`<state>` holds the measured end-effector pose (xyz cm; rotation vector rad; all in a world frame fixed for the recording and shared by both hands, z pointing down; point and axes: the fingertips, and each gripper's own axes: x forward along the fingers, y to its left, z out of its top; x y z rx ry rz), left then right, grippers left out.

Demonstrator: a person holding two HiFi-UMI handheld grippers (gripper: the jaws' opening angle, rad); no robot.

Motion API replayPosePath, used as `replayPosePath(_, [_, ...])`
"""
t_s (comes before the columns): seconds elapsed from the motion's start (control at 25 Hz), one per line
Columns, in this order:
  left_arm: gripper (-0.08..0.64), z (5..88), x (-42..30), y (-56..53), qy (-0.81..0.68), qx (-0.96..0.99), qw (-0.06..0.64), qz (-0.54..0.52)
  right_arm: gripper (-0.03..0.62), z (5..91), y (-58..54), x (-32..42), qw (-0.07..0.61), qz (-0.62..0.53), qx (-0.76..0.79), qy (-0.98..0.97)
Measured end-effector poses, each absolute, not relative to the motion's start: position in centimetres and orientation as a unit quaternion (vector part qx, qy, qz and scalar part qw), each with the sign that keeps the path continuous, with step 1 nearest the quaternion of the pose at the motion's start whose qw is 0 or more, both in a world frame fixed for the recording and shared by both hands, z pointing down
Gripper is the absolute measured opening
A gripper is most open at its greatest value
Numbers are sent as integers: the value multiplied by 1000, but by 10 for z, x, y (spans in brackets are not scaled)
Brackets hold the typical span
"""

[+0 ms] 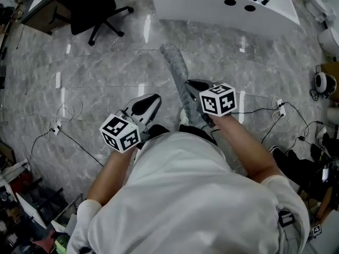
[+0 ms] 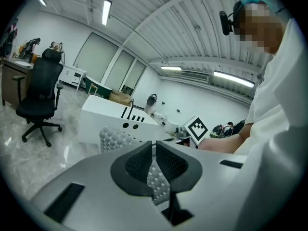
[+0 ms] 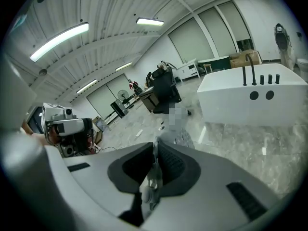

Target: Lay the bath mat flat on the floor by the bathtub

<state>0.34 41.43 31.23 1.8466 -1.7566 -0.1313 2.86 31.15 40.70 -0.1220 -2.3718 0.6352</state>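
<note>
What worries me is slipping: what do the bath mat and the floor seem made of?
The bath mat is probably soft rubber or silicone, matte grey; it is covered in rounded studs and folds limply. The floor looks like polished marble or marble-look tile, judging by grey veining, thin joint lines and glossy light reflections.

A black office chair [image 1: 90, 4] stands at the far left corner of the floor [image 1: 106, 62], beside a brown desk [image 1: 33, 12]. Thin white cables [image 1: 66, 110] loop across the floor's left side to a power strip [image 1: 55, 127]. Black cables [image 1: 265, 112] trail along its right edge, near a round white device [image 1: 321, 82]. Long light tubes [image 2: 106, 11] line the ridged ceiling [image 2: 159, 28].
</note>
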Motion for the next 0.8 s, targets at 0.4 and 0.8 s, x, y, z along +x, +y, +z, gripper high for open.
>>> replayPosePath(0.4, [37, 312, -24, 315, -634, 718, 286, -35, 41, 431, 184, -34, 335, 227, -8, -914])
replayPosePath(0.8, [37, 329, -137, 218, -564, 771, 293, -23, 41, 451, 86, -146, 329, 272, 61, -902])
